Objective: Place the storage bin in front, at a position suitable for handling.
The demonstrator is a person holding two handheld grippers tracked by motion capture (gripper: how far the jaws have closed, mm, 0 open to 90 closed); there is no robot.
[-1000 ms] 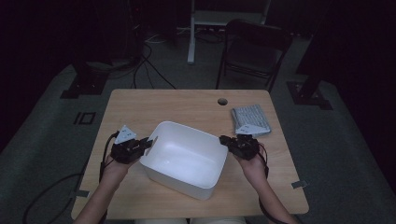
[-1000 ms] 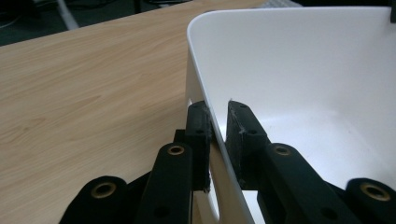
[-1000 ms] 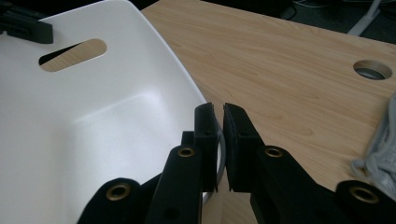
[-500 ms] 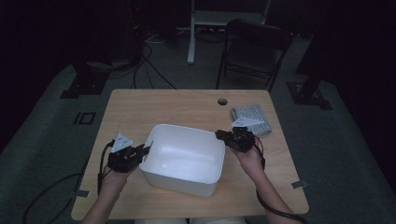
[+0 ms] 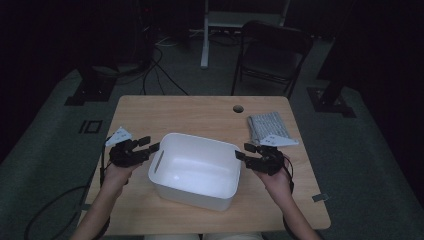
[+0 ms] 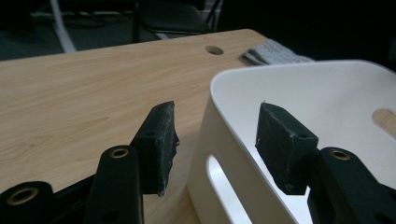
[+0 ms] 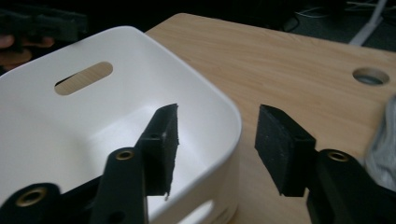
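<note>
both open tools (image 5: 153, 144) (image 5: 243, 151) straddle white bin (image 5: 195, 172) rims.

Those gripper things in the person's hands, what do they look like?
Both the left gripper and right gripper are black, each with two blocky jaws ending in rough dark pads. Brass-coloured rivets dot the jaw arms. A pale grey three-cornered plate tops each, and a dark cable trails back. Forearms are bare.

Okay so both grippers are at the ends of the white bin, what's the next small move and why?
Probably draw both grippers back off the white bin. The left gripper and right gripper have just been opening; each straddles an end wall, pads apart from it, and the bin sits on the table.
</note>
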